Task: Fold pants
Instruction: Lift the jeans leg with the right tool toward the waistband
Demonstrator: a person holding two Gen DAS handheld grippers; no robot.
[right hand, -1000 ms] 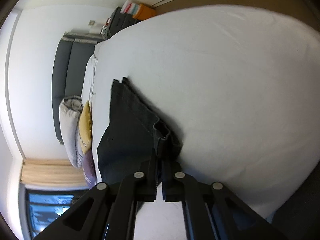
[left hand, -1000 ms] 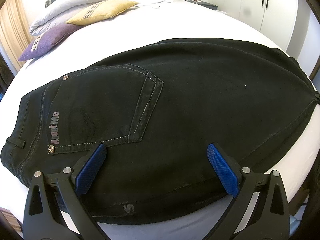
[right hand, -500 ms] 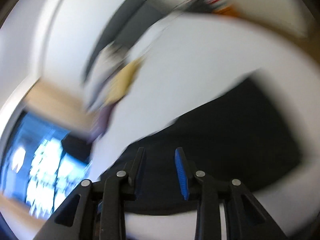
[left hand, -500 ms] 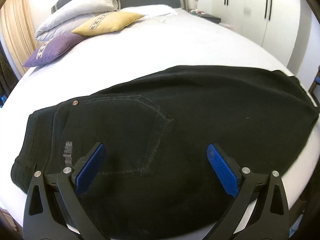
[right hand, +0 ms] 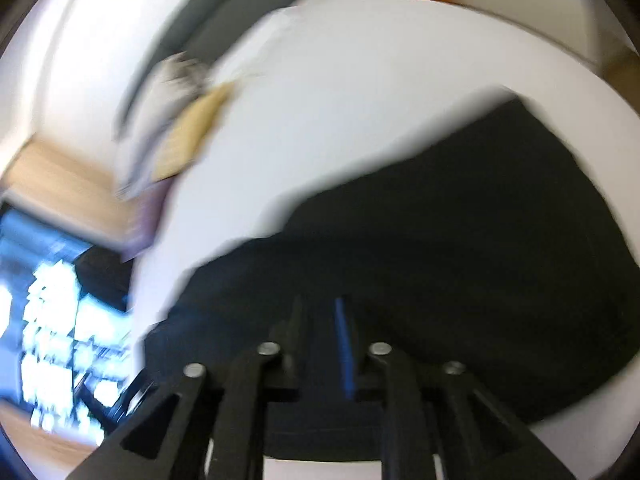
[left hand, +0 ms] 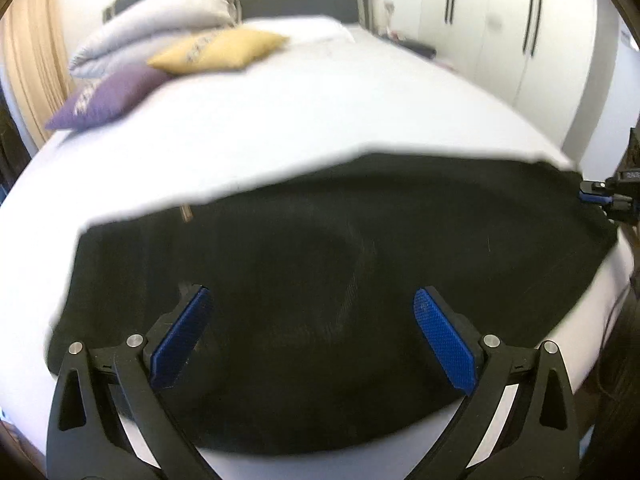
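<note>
Black jeans (left hand: 320,240) lie folded lengthwise across the near edge of the white bed (left hand: 280,128), back pocket up. My left gripper (left hand: 312,294) hovers above them, wide open, with nothing between its blue pads. In the blurred right wrist view the same jeans (right hand: 460,240) spread out below my right gripper (right hand: 319,308). Its jaws stand a narrow gap apart and are closing, with nothing between them. The right gripper's tip (left hand: 600,196) also shows at the jeans' right end in the left wrist view.
A yellow pillow (left hand: 220,52), a purple pillow (left hand: 104,96) and a folded white duvet (left hand: 160,28) sit at the head of the bed. White wardrobe doors (left hand: 500,20) stand beyond its right side. A bright window (right hand: 60,320) is at the left.
The right gripper let go of the jeans' edge, rolled upright and swung over the fabric, its jaws parting. The left gripper rose and drew back, so the jeans look smaller.
</note>
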